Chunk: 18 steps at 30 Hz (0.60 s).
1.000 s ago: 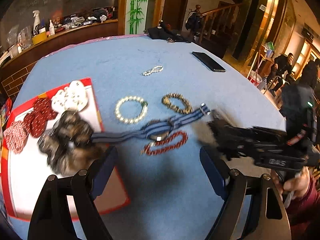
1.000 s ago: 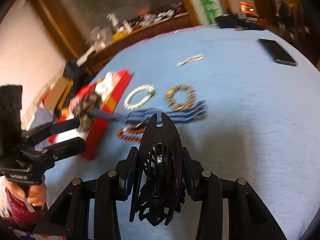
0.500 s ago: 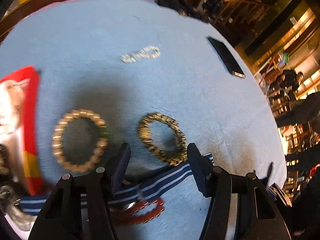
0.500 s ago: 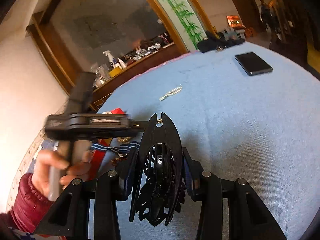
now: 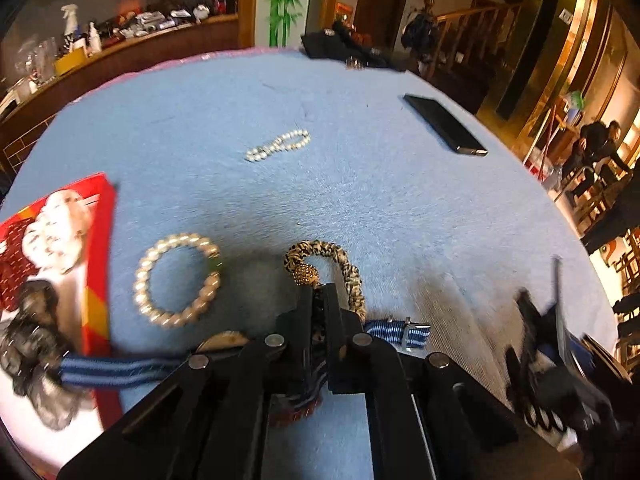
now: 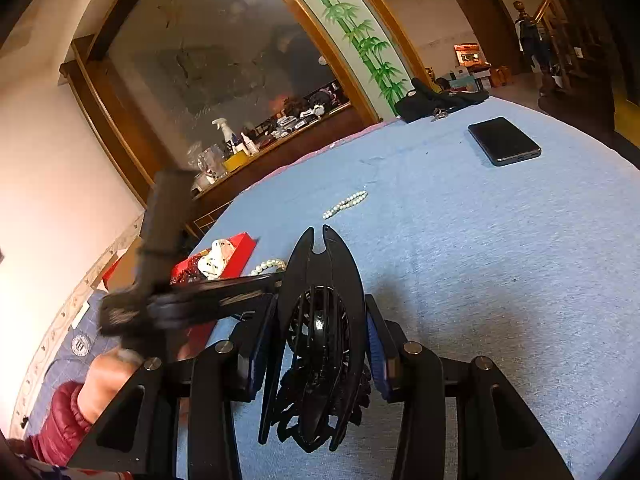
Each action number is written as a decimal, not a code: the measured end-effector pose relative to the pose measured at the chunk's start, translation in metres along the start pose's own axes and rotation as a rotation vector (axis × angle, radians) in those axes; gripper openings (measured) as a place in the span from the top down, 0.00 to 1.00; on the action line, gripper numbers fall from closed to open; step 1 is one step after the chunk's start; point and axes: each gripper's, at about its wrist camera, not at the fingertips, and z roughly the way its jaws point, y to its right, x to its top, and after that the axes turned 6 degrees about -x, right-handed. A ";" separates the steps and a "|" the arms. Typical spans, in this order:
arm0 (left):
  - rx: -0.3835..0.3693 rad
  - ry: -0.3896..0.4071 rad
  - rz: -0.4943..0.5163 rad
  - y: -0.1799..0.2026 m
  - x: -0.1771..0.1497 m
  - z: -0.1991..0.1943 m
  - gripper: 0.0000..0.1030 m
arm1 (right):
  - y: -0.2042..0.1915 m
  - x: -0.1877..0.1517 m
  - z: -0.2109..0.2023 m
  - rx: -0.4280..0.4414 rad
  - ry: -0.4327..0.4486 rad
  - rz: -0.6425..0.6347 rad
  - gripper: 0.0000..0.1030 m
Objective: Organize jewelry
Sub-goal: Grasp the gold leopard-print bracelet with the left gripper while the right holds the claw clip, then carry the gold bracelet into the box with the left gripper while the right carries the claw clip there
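My left gripper (image 5: pixel 319 300) is shut on the leopard-print bracelet (image 5: pixel 344 268), which lifts off the blue tablecloth. A cream bead bracelet (image 5: pixel 176 280) lies to its left. A blue striped strap (image 5: pixel 108 372) runs under the gripper, with a red bead bracelet (image 5: pixel 292 414) partly hidden beneath. A small pearl bracelet (image 5: pixel 278 145) lies farther back. My right gripper (image 6: pixel 320 344) is shut on a black hair claw clip (image 6: pixel 320 336), held above the table. The left gripper's body (image 6: pixel 160 304) shows blurred in the right wrist view.
A red tray (image 5: pixel 98 248) at the left holds white, red and furry hair pieces. A black phone (image 5: pixel 444 124) lies at the back right, dark cloth (image 5: pixel 340 46) at the table's far edge. The right gripper shows blurred at the lower right (image 5: pixel 552 380).
My left gripper dropped over the leopard-print bracelet and closed on it. My right gripper kept hold of the claw clip and drew back to the right.
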 end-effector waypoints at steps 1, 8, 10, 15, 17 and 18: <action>-0.002 0.014 0.004 0.000 -0.002 -0.007 0.96 | -0.001 0.000 0.000 -0.002 -0.002 -0.001 0.56; -0.048 0.114 -0.005 -0.007 -0.011 -0.061 0.96 | 0.001 0.000 0.003 -0.024 0.000 -0.001 0.56; -0.067 0.133 -0.007 -0.009 -0.012 -0.073 0.96 | 0.000 0.001 0.004 -0.029 -0.002 -0.004 0.56; -0.080 0.185 -0.022 -0.018 -0.022 -0.105 0.96 | -0.002 0.000 0.006 -0.056 -0.009 -0.015 0.56; -0.085 0.195 -0.029 -0.022 -0.027 -0.113 0.96 | -0.003 0.000 0.005 -0.067 -0.008 -0.016 0.56; -0.082 0.205 -0.034 -0.026 -0.030 -0.119 0.96 | -0.003 0.000 0.005 -0.073 -0.008 -0.016 0.56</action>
